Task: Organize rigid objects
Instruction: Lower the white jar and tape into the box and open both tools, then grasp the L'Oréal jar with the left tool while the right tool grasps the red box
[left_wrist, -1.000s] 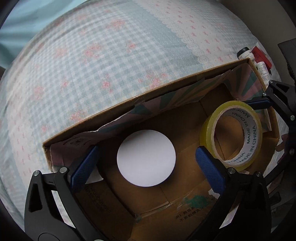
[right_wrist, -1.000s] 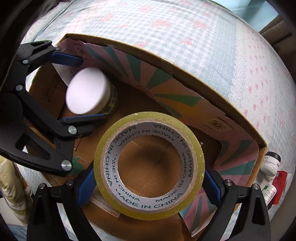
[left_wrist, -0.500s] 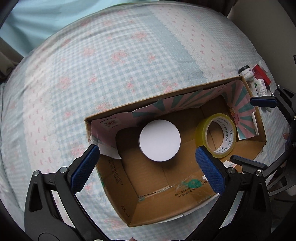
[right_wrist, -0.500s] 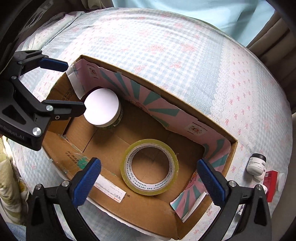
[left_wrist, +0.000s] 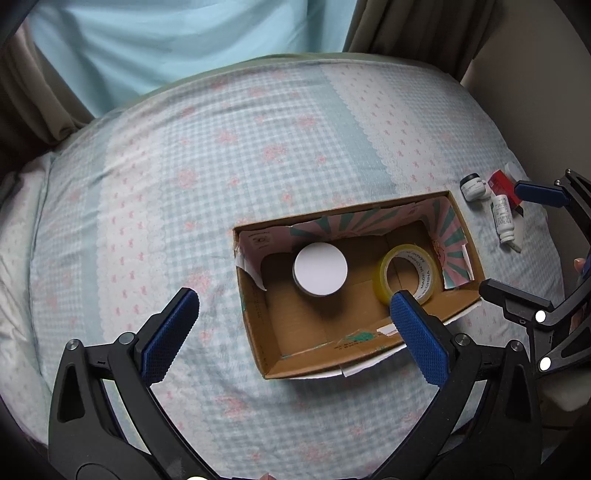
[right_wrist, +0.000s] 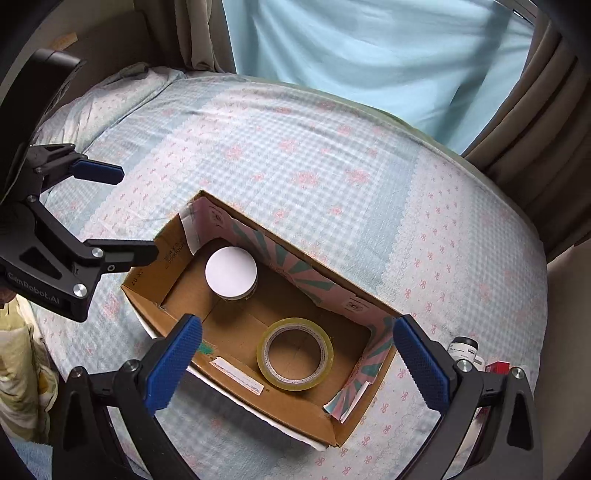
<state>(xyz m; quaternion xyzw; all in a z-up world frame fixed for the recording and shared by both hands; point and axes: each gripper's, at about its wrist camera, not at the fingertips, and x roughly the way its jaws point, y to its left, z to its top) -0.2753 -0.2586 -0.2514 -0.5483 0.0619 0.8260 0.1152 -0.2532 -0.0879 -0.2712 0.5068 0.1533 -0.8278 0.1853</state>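
Both claws hang released and empty above the bed: the left gripper (left_wrist: 291, 314) and the right gripper (right_wrist: 297, 343) are spread wide over the cardboard box (right_wrist: 236, 391). Inside lie one tape roll (right_wrist: 295, 353), flat near the box's right end, and one white-lidded jar (right_wrist: 231, 272), upright toward its left end, apparently already sorted. Beyond the box's right end, near the bed's right edge, wait two small bottles (left_wrist: 504, 218) and one red packet (left_wrist: 499, 184), probably next.

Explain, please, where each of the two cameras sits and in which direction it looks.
Left wrist: on the left gripper, above the bed, looking down at the cardboard box; its blue fingers show, with the right gripper at the right edge.
Right wrist: on the right gripper, looking down at the box; the left gripper shows at left.
Shared: the white-lidded jar and tape roll inside the box.
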